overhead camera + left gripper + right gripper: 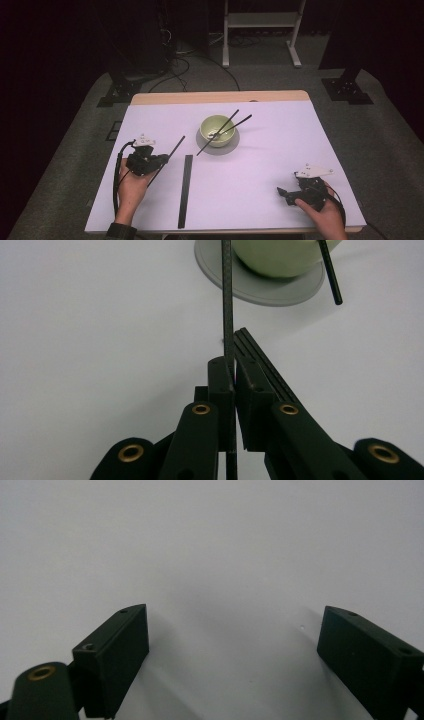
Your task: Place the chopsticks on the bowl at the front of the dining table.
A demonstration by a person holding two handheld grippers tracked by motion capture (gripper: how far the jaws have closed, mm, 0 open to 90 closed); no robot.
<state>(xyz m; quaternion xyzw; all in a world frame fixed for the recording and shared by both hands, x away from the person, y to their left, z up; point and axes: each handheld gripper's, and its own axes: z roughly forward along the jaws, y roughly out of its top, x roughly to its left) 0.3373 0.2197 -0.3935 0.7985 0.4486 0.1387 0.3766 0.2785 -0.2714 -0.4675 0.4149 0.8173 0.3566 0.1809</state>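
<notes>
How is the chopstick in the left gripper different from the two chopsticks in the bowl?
The held chopstick is clamped between the left gripper fingers and lifted over the table; the bowl chopsticks are free of any gripper. The held one is single and clear of the bowl; the bowl chopsticks are a pair leaning on its rim. All three look thin, straight and black.

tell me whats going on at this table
A person works with a gripper in each hand. The left gripper is shut on a thin black stick. Two more sticks rest in a green bowl on a grey coaster. The right gripper is open over bare table.
</notes>
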